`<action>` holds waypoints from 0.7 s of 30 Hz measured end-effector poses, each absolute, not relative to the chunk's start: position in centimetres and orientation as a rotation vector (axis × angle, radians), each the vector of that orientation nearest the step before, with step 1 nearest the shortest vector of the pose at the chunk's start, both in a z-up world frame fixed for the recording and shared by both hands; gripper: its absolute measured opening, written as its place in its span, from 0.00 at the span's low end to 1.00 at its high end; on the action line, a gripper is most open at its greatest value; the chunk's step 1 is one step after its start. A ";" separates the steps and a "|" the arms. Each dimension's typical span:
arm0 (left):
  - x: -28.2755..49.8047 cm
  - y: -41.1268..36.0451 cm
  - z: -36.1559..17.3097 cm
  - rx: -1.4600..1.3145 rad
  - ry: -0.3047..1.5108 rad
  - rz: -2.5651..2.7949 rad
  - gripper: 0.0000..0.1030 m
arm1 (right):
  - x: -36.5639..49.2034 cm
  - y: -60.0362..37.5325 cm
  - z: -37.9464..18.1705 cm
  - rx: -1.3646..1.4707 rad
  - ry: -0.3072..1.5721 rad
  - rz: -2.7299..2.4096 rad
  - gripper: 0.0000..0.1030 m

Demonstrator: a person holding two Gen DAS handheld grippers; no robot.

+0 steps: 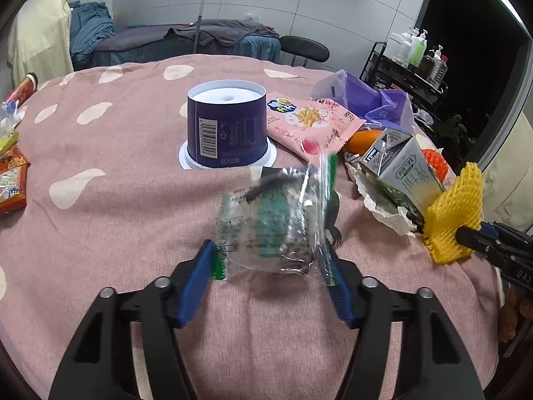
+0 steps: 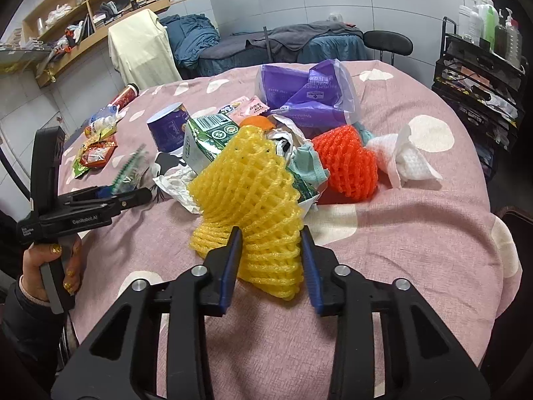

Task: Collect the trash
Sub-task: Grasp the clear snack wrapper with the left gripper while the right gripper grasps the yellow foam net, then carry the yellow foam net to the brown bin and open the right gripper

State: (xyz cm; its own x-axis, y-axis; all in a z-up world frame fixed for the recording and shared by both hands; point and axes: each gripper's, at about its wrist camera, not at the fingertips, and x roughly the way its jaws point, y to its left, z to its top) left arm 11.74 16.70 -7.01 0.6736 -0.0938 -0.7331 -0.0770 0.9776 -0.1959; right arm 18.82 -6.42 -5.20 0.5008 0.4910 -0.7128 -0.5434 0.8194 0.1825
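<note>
Between the left gripper's (image 1: 271, 261) blue ribbed pads: a crinkled clear wrapper (image 1: 276, 220) with green print, motion-blurred, lifted above the cloth. Jaws stand wide; both pads appear to touch the wrapper's edges, so a loose hold, but true clamping cannot be told.

Right gripper (image 2: 270, 260): pads pressed on either flank of a yellow foam net sleeve (image 2: 250, 203), a soft open-mesh tube, flared at the top, its lower end pinched between the jaws. Holding it.

Behind the yellow net lies the trash heap. A grey-green gable-top carton (image 1: 403, 166), tilted, sits on crumpled white paper (image 1: 379, 205). Orange-red foam net (image 2: 346, 163) just beside, a wadded white tissue (image 2: 404, 160) touching its right side. Purple plastic bag (image 2: 313, 90) slumped at the back, glossy. Pink snack packet (image 1: 308, 123), flat, lies between bag and an upturned purple tub (image 1: 226, 125), which is cylindrical with a white rim down on the cloth.

Surface: pink tablecloth (image 1: 116, 233) with pale blotches, softly wrinkled. Near foreground bare in both views. Far left edge holds loose red snack packets (image 1: 11, 183). Table's right edge drops off near the black wire rack (image 2: 479, 76).
</note>
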 end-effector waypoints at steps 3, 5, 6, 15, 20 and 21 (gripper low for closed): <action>11.5 16.8 -6.9 -0.225 0.822 0.004 0.39 | 18.6 -6.8 -5.1 -0.047 0.830 0.631 0.30; 11.4 16.9 -6.9 -0.247 0.819 -0.001 0.31 | 18.3 -7.1 -5.0 -0.037 0.826 0.631 0.29; 11.4 17.0 -6.9 -0.255 0.818 -0.004 0.27 | 18.1 -7.2 -5.0 -0.033 0.823 0.630 0.28; 10.9 15.9 -6.6 -0.256 0.785 0.008 0.13 | 17.0 -8.5 -4.4 -0.010 0.775 0.621 0.24; 10.0 14.8 -5.7 -0.259 0.737 -0.011 0.09 | 16.0 -9.5 -4.2 0.001 0.742 0.616 0.23; 9.8 14.4 -5.5 -0.265 0.726 -0.019 0.09 | 15.8 -9.8 -4.1 0.006 0.735 0.614 0.23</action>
State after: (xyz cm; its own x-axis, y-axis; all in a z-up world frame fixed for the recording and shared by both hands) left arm 9.77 14.42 -5.53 0.7488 -0.1088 -0.6538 -0.0743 0.9665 -0.2459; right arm 15.77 -9.81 -4.08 0.5753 0.5262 -0.6262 -0.5224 0.8255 0.2137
